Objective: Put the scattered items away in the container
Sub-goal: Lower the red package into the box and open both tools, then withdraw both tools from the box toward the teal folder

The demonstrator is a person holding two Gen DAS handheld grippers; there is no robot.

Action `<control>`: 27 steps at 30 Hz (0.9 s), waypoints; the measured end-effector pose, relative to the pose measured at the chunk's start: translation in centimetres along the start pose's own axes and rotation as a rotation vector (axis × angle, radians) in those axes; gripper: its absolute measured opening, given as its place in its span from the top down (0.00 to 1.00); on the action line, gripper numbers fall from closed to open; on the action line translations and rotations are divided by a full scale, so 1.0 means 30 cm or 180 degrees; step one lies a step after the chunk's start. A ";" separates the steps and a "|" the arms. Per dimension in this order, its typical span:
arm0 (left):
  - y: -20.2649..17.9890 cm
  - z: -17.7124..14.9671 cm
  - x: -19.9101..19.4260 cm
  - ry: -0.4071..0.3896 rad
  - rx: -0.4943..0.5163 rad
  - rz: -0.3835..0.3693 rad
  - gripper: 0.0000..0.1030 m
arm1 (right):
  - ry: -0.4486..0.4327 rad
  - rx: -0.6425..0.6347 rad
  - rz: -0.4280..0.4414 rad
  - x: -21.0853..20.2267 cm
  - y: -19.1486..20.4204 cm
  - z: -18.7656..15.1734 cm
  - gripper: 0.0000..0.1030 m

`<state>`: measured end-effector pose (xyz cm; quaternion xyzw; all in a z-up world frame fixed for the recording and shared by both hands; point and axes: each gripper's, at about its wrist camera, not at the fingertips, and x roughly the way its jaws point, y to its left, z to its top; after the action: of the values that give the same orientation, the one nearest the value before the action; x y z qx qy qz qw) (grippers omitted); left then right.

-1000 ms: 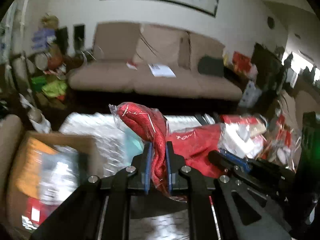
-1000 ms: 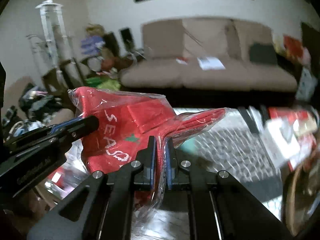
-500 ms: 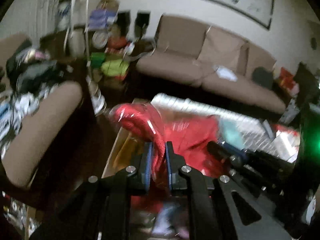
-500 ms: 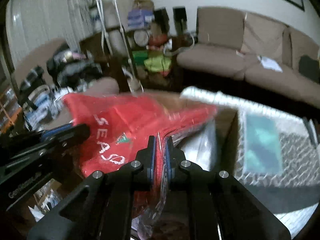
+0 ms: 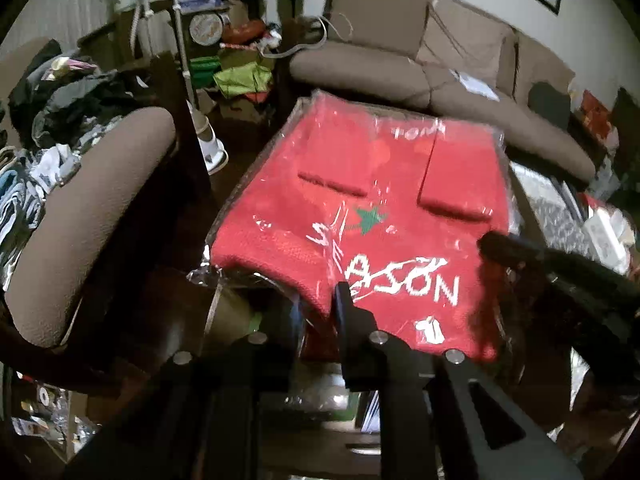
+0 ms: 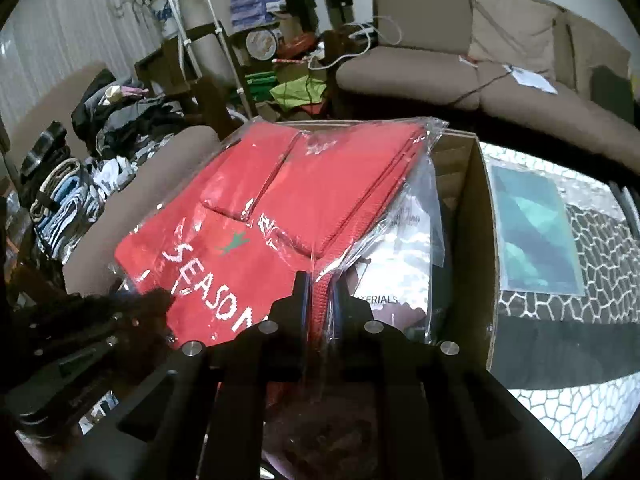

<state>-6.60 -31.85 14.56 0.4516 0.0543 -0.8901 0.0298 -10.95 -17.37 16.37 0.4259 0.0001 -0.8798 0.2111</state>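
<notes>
Bagged red knit (image 6: 256,232) reads "SEASON" in white letters over the cardboard box (image 6: 474,216)

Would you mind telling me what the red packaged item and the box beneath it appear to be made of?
The red garment looks like knitted fabric: a ribbed weave shows along its edge, with white woven lettering. Its clear bag seems to be thin glossy plastic, given its glare and wrinkles. The box appears to be plain matte brown cardboard, with a raw cut edge.

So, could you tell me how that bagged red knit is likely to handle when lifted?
Probably floppy: the bagged red knit folds and bunches where the right gripper pinches its edge. Its glossy plastic looks slippery, so it could slide. Likely light for its size, being soft cloth.
</notes>
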 end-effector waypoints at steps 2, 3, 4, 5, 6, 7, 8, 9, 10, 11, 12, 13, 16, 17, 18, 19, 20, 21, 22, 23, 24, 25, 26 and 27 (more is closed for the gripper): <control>0.008 -0.014 -0.019 0.0013 -0.0017 -0.0045 0.79 | 0.0018 0.0005 -0.0016 -0.002 0.000 0.000 0.89; 0.007 -0.022 -0.032 0.0008 -0.0030 -0.0040 0.74 | 0.0025 0.0014 -0.0025 -0.004 0.003 0.000 0.89; 0.006 -0.026 -0.043 -0.0005 -0.0019 -0.0010 0.70 | 0.0023 0.0007 -0.0046 -0.009 0.005 -0.002 0.88; 0.003 -0.031 -0.052 -0.0022 0.0007 0.0021 0.67 | 0.0017 0.0005 -0.0076 -0.015 0.005 -0.003 0.86; 0.001 -0.035 -0.061 -0.0041 0.0040 0.0056 0.62 | 0.0009 0.0005 -0.0107 -0.021 0.006 -0.003 0.84; 0.000 -0.041 -0.073 -0.0067 0.0062 0.0101 0.55 | 0.0002 0.0003 -0.0146 -0.028 0.010 -0.003 0.79; -0.001 -0.047 -0.086 -0.0099 0.0075 0.0146 0.54 | -0.0008 0.0016 -0.0173 -0.037 0.008 -0.005 0.74; -0.003 -0.050 -0.099 -0.0124 0.0083 0.0155 0.54 | -0.0026 0.0045 -0.0173 -0.049 0.004 -0.006 0.73; -0.004 -0.053 -0.115 -0.0151 0.0072 0.0151 0.54 | -0.0031 0.0067 -0.0153 -0.059 0.002 -0.007 0.72; -0.003 -0.054 -0.129 -0.0174 0.0046 0.0142 0.53 | -0.0031 0.0062 -0.0162 -0.068 0.002 -0.009 0.72; -0.002 -0.050 -0.138 -0.0190 0.0016 0.0132 0.50 | -0.0033 0.0043 -0.0176 -0.076 0.005 -0.009 0.72; 0.000 -0.047 -0.149 -0.0212 -0.0019 0.0126 0.48 | -0.0036 0.0012 -0.0193 -0.084 0.008 -0.005 0.72; -0.009 -0.033 -0.179 -0.0265 -0.0042 0.0111 0.42 | -0.0090 -0.0014 -0.0206 -0.124 0.007 -0.001 0.72; -0.020 -0.031 -0.190 -0.0287 -0.0045 0.0090 0.42 | -0.0109 -0.0018 -0.0201 -0.137 0.006 0.001 0.71; -0.028 -0.026 -0.201 -0.0310 -0.0053 0.0054 0.42 | -0.0131 -0.0031 -0.0205 -0.152 0.003 0.002 0.70; -0.041 -0.020 -0.213 -0.0340 -0.0064 0.0016 0.42 | -0.0160 -0.0049 -0.0219 -0.167 0.000 0.005 0.67; -0.058 -0.010 -0.224 -0.0365 -0.0071 -0.0025 0.42 | -0.0184 -0.0070 -0.0231 -0.182 -0.007 0.008 0.63; -0.078 -0.002 -0.233 -0.0389 -0.0073 -0.0065 0.42 | -0.0200 -0.0078 -0.0236 -0.193 -0.014 0.010 0.63; -0.111 0.010 -0.243 -0.0423 -0.0058 -0.0117 0.41 | -0.0210 -0.0086 -0.0241 -0.207 -0.028 0.013 0.63; -0.142 0.022 -0.249 -0.0451 -0.0036 -0.0153 0.39 | -0.0217 -0.0081 -0.0243 -0.218 -0.046 0.013 0.63; -0.173 0.032 -0.253 -0.0475 -0.0006 -0.0191 0.36 | -0.0225 -0.0070 -0.0250 -0.232 -0.071 0.016 0.63; -0.220 0.046 -0.254 -0.0494 0.0047 -0.0253 0.33 | -0.0240 -0.0049 -0.0261 -0.245 -0.103 0.018 0.63; -0.259 0.057 -0.252 -0.0498 0.0091 -0.0303 0.32 | -0.0258 -0.0027 -0.0278 -0.258 -0.135 0.020 0.62; -0.298 0.067 -0.250 -0.0499 0.0136 -0.0349 0.32 | -0.0273 -0.0010 -0.0292 -0.271 -0.174 0.020 0.61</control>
<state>-4.69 -23.19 22.41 0.3774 0.0575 -0.9239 -0.0245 -8.87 -9.70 21.91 0.3871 0.0119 -0.9060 0.1710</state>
